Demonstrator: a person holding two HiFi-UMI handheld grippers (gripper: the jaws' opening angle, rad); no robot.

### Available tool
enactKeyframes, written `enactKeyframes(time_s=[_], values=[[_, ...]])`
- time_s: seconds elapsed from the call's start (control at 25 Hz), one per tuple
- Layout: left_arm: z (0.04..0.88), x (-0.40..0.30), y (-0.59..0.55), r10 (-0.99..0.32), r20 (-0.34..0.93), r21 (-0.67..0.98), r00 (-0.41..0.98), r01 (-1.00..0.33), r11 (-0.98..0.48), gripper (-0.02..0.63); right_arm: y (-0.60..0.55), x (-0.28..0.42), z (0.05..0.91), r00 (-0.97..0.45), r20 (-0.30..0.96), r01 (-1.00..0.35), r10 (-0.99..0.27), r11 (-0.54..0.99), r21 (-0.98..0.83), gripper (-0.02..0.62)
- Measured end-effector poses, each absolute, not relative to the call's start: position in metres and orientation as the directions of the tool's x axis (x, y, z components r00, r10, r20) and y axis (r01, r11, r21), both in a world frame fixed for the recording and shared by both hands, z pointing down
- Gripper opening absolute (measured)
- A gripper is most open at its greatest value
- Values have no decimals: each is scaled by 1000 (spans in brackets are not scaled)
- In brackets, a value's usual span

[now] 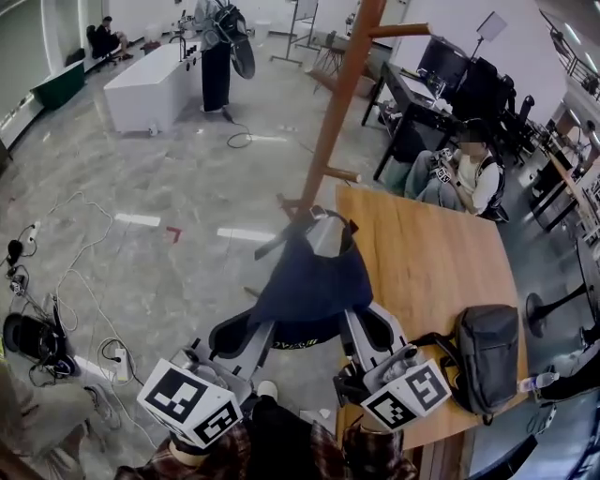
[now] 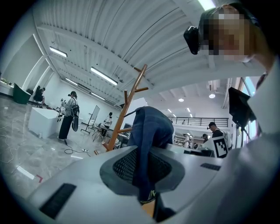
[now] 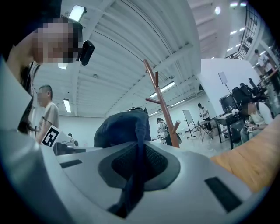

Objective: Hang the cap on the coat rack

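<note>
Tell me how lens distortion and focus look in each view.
Head view: wide-angle bend curves the table edges; cap sharp. Left gripper view: fisheye circle, dark corners, coat rack leans, near foreground soft. Right gripper view: same fisheye, bright ceiling lamps.

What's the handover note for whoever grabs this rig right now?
Left tongs: shut on one edge of the cap.
Right tongs: shut on the opposite edge. The cap hangs between the two, near the corner of the wooden table.
Coat rack: upright just beyond the cap. Its short peg is bare.
Done: cap gripped and held up at the rack.
Left: lift it onto a peg, open both tongs, back off.
</note>
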State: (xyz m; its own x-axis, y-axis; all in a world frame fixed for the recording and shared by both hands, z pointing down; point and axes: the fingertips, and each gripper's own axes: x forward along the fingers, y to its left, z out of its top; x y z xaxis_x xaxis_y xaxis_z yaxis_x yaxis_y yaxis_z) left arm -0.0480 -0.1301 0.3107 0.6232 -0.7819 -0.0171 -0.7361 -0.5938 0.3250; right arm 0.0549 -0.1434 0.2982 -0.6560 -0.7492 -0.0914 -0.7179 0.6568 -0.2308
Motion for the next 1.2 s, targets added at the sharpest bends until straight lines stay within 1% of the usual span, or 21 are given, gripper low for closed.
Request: enactKeyframes(time_s=[0.36, 0.72, 1.04, 1.2], values=[[296, -27, -180, -761, -40, 337, 648, -708, -621, 41, -190, 76, 282, -637, -80, -741, -767, 638, -209, 25], [274, -14, -213, -702, -72, 313, 708, -652, -690, 41, -221, 89, 261, -569, -105, -793, -815, 578, -190, 25], [279, -2, -244, -658, -49, 313, 751, -615, -724, 41, -250, 101, 267, -515, -85, -829, -853, 521, -202, 25], [288, 17, -256, -651, -21, 321, 759, -611, -724, 41, -263, 119, 275, -503, -57, -837, -862, 502, -216, 25]])
